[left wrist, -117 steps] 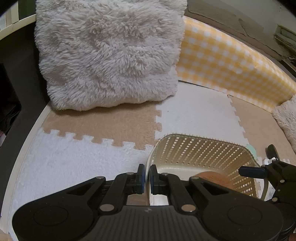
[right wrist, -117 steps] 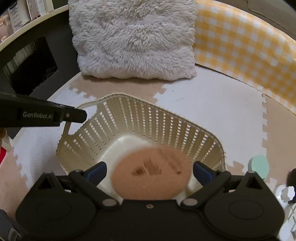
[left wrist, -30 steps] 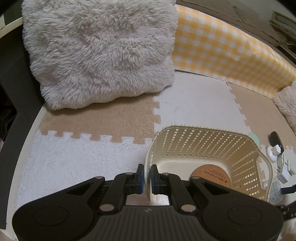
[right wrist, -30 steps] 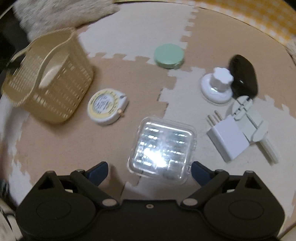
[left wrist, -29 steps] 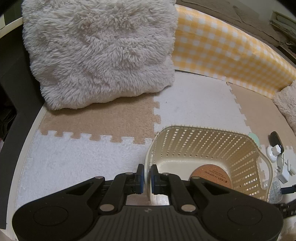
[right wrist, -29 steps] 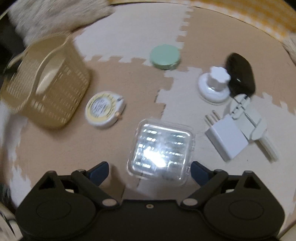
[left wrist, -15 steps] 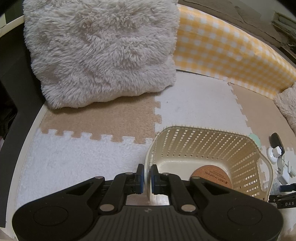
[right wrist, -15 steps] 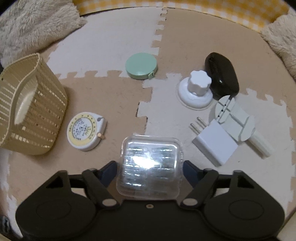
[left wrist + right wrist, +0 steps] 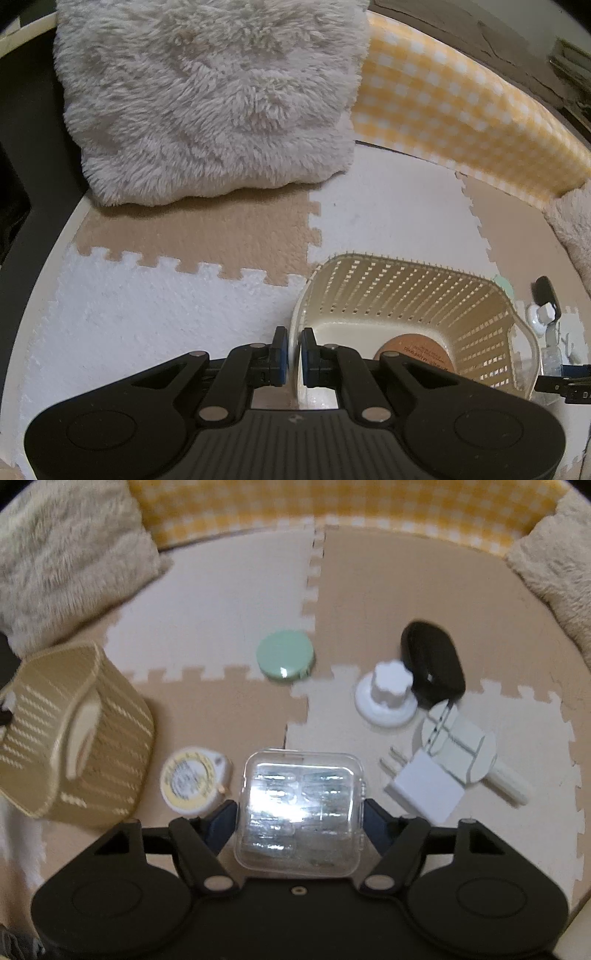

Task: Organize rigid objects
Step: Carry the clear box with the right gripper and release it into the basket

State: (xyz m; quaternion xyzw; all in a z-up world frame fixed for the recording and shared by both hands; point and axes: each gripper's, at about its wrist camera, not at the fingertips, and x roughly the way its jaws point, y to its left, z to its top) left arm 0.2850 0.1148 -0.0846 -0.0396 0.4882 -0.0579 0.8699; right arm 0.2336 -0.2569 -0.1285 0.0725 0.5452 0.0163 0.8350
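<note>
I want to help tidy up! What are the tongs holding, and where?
Left tongs pinch the basket by its rim. Right tongs squeeze the clear box by its two sides.

You have bare floor mat [image 9: 229, 590] behind the green disc [image 9: 286, 660]. On your right, the black case [image 9: 432, 661], white knob [image 9: 388, 694] and charger [image 9: 424, 790] crowd together, apparently touching; the basket [image 9: 70, 734] blocks the left.

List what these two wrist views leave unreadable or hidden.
- Clear plastic case, right wrist view: glare and blur hide its contents.
- Cork disc in the basket, left wrist view: the left gripper covers its near part; its print is too small to read.
- Yellow tape measure, right wrist view: its dial markings are blurred.
- Right gripper, right wrist view: the case covers most of its fingers.
</note>
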